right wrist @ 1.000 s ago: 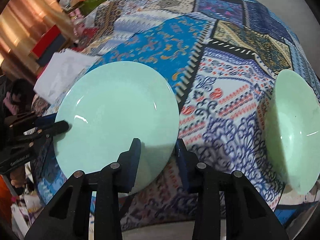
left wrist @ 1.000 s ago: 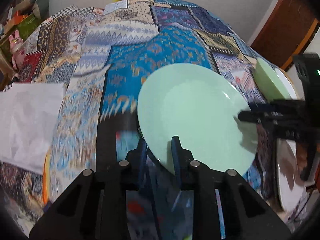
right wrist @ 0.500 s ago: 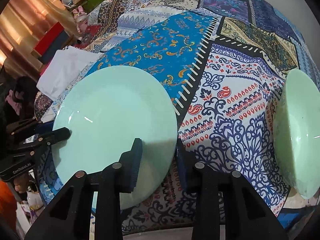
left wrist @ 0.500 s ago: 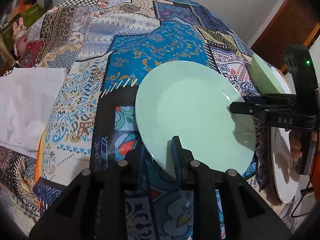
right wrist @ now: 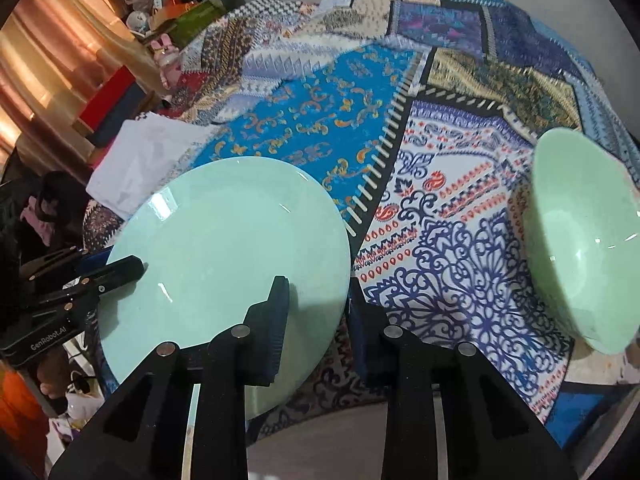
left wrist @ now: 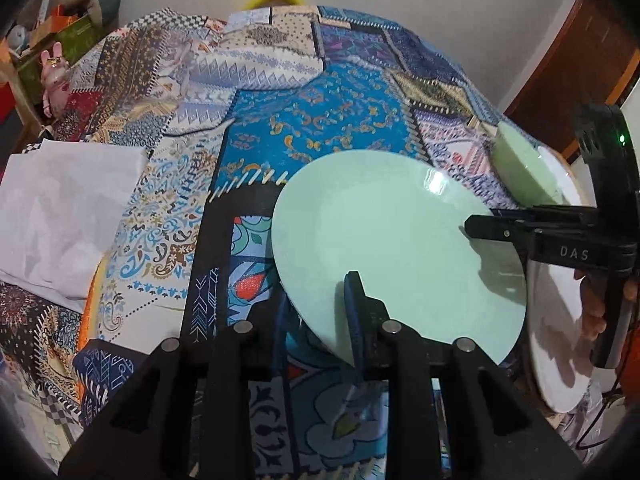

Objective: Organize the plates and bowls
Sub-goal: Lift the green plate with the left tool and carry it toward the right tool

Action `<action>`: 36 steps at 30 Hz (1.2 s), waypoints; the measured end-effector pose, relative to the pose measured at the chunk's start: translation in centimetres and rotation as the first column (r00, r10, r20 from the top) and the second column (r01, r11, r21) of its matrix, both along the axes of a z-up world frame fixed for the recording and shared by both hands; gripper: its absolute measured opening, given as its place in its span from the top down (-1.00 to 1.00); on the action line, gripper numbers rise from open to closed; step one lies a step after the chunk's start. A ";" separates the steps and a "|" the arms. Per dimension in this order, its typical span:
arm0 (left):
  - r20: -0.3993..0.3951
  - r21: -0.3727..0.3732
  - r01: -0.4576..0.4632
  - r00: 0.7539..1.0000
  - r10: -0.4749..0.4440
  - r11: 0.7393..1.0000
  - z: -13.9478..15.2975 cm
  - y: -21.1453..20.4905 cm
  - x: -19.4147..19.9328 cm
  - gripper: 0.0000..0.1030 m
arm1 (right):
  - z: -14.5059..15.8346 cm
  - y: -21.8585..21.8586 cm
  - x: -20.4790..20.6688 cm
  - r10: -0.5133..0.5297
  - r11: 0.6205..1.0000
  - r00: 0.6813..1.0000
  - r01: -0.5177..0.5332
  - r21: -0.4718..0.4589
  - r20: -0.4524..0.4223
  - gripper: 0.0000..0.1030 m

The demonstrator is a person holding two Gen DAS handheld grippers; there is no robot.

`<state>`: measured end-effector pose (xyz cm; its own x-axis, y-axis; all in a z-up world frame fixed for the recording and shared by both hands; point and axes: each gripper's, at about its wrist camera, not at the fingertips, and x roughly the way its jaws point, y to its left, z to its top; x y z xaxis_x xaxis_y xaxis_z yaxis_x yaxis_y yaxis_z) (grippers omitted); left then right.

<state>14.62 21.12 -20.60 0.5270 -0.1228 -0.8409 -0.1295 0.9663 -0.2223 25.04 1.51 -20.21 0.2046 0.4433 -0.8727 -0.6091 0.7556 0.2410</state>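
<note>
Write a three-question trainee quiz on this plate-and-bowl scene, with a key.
1. True or false: both the left gripper and the right gripper are closed on the rim of the mint-green plate.
2. What does the green bowl rest on in the left wrist view?
A. a red tray
B. a white plate
C. a wire rack
3. Fill in: a sheet of white ____ lies on the patchwork cloth.

Key: 1 true; 2 B; 3 paper.
</note>
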 end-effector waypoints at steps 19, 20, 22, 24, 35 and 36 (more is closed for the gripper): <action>0.139 0.029 0.020 0.990 -0.024 0.999 7.2 -4.8 -3.4 0.51 | 7.1 -6.5 -4.8 -0.047 0.992 0.986 0.028 0.120 0.159 0.50; 0.146 0.030 0.021 0.989 -0.026 0.999 7.6 -5.1 -3.6 0.51 | 7.4 -7.0 -5.0 -0.053 0.991 0.985 0.032 0.126 0.166 0.50; 0.154 0.029 0.026 0.988 -0.031 0.999 8.1 -5.8 -4.0 0.51 | 7.9 -7.7 -5.6 -0.061 0.990 0.982 0.037 0.137 0.177 0.50; 0.161 0.029 0.032 0.986 -0.036 0.999 8.6 -6.6 -4.4 0.51 | 8.2 -8.4 -6.0 -0.068 0.988 0.980 0.041 0.147 0.184 0.50; 0.182 0.030 0.064 0.981 -0.069 0.997 10.2 -10.4 -6.2 0.51 | 8.9 -12.2 -8.2 -0.112 0.978 0.972 0.072 0.195 0.206 0.50; 0.182 0.031 0.067 0.981 -0.072 0.997 10.3 -10.8 -6.2 0.51 | 8.8 -12.5 -8.3 -0.117 0.977 0.971 0.075 0.197 0.207 0.50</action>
<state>8.38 10.37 -10.29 0.6630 -0.1452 -0.7344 -0.0211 0.9770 -0.2121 16.71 -10.96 -11.37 0.4291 0.5629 -0.7064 -0.5890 0.7673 0.2537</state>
